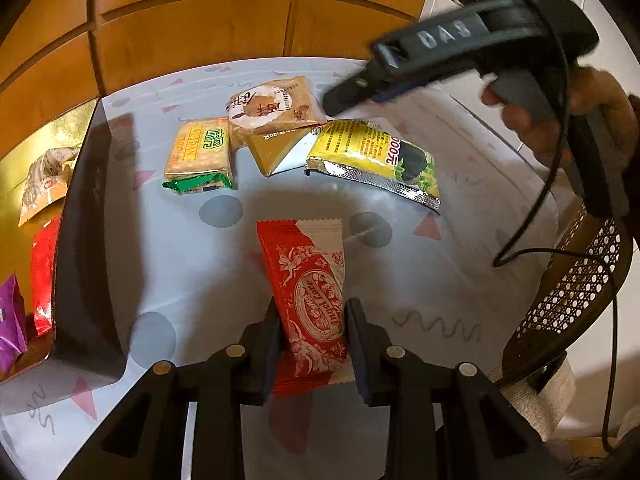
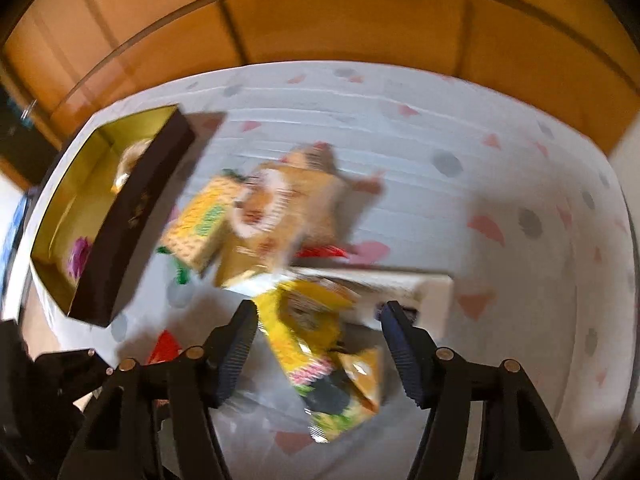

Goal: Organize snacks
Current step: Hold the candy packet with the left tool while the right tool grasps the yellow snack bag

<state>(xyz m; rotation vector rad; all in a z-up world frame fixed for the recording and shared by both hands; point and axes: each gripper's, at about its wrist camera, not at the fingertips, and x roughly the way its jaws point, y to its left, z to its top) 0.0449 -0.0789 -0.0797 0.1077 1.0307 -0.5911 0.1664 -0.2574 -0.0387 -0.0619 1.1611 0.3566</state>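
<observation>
Left wrist view: left claw [image 1: 313,344] clamped on a red-and-white snack packet [image 1: 310,292], held above the patterned surface [image 1: 192,272]; dark box [image 1: 86,240] to its left. Right wrist view, blurred: right claw [image 2: 320,344] spread wide, a yellow snack packet [image 2: 308,336] lying between its fingers

Dark box [image 1: 86,240] wall leftward
</observation>
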